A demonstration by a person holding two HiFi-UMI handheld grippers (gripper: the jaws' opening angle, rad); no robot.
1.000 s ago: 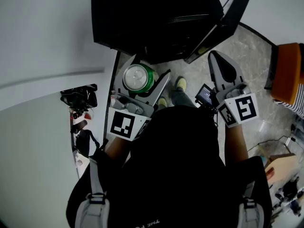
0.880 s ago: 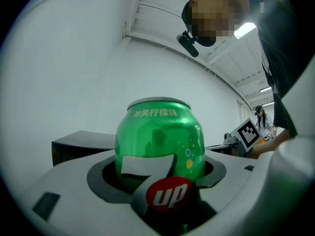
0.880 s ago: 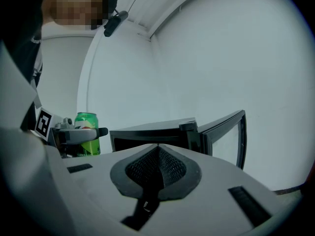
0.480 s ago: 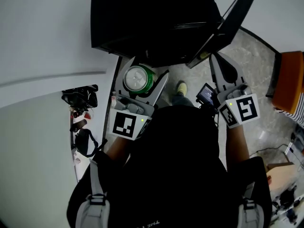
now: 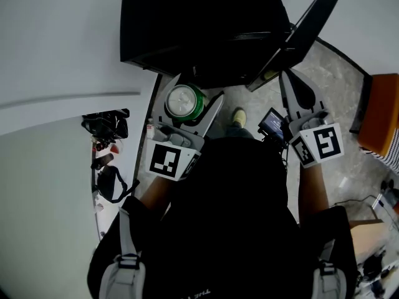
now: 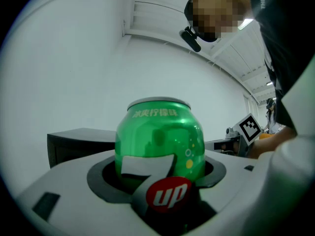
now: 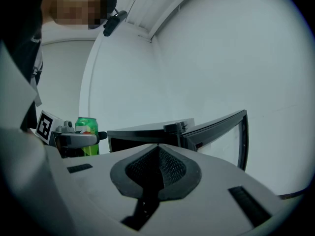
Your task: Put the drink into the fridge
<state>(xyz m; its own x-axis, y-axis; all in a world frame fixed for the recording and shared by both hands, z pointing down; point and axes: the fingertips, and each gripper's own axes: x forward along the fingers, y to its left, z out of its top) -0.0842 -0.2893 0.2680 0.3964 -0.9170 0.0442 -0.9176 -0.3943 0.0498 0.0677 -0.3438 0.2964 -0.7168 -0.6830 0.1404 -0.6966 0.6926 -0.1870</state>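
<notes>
A green 7up can (image 6: 160,141) stands upright between the jaws of my left gripper (image 5: 187,104), which is shut on it; from above its silver top (image 5: 181,98) shows. The can (image 7: 86,135) also appears at the left of the right gripper view. A small black fridge (image 5: 199,27) sits just ahead, its glass door (image 5: 299,33) swung open to the right; the can hangs in front of its left part. My right gripper (image 5: 298,86) is shut with nothing in it, its tips close to the open door (image 7: 216,129).
A white wall (image 5: 56,36) runs along the left. Small dark items (image 5: 105,129) lie on the floor by it. An orange seat (image 5: 380,111) stands at the right edge on the marbled floor (image 5: 336,67). The person's shoe (image 5: 238,117) shows below the fridge.
Both grippers have edged slightly forward toward the fridge, the can still held. The fridge door looms a little nearer to the right gripper.
</notes>
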